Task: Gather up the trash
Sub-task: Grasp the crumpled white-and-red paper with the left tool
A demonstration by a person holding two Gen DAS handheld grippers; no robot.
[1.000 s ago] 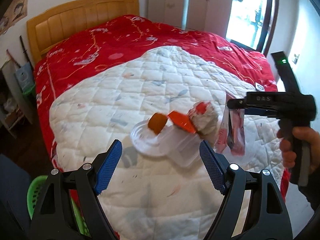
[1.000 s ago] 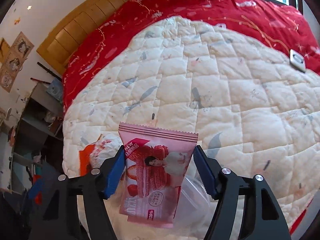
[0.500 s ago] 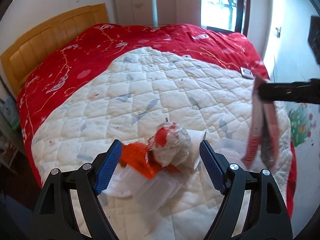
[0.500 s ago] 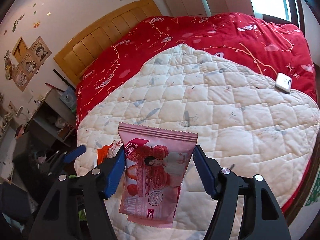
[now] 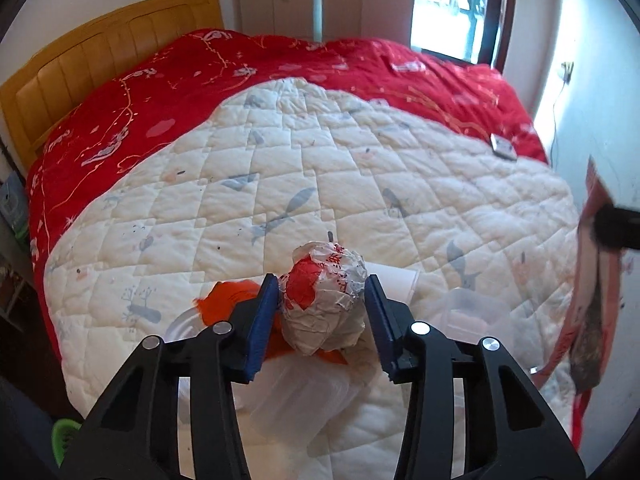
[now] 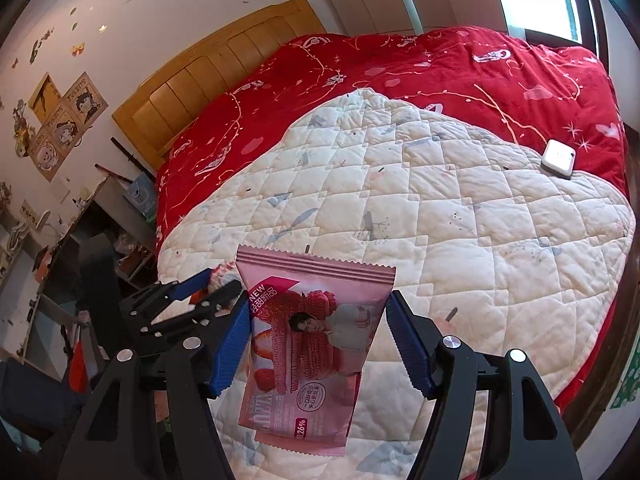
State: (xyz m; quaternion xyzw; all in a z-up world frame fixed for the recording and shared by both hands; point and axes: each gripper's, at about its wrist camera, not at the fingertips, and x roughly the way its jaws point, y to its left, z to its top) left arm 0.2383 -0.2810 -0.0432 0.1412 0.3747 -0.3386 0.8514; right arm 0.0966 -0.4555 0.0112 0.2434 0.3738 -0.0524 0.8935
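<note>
My left gripper [image 5: 320,312] is shut on a crumpled white and red paper ball [image 5: 325,300] above the white quilt [image 5: 320,184]. An orange wrapper [image 5: 224,300] and clear plastic containers [image 5: 304,392] lie under it. My right gripper [image 6: 318,336] is shut on a pink snack bag [image 6: 310,344], which hangs between its blue pads [image 6: 408,344] above the quilt's near edge. The bag shows edge-on at the right of the left wrist view [image 5: 592,296]. The left gripper shows at the left of the right wrist view [image 6: 180,300].
A red bedspread [image 5: 280,76] covers the far half of the bed under a wooden headboard [image 5: 100,56]. A small white device [image 6: 558,158] lies on the bed's right side. A green basket [image 5: 64,440] is low left. Cluttered shelves [image 6: 60,260] stand left of the bed.
My left gripper has closed on the paper ball. My right gripper has lifted away with the pink bag, rightward in the left wrist view.
</note>
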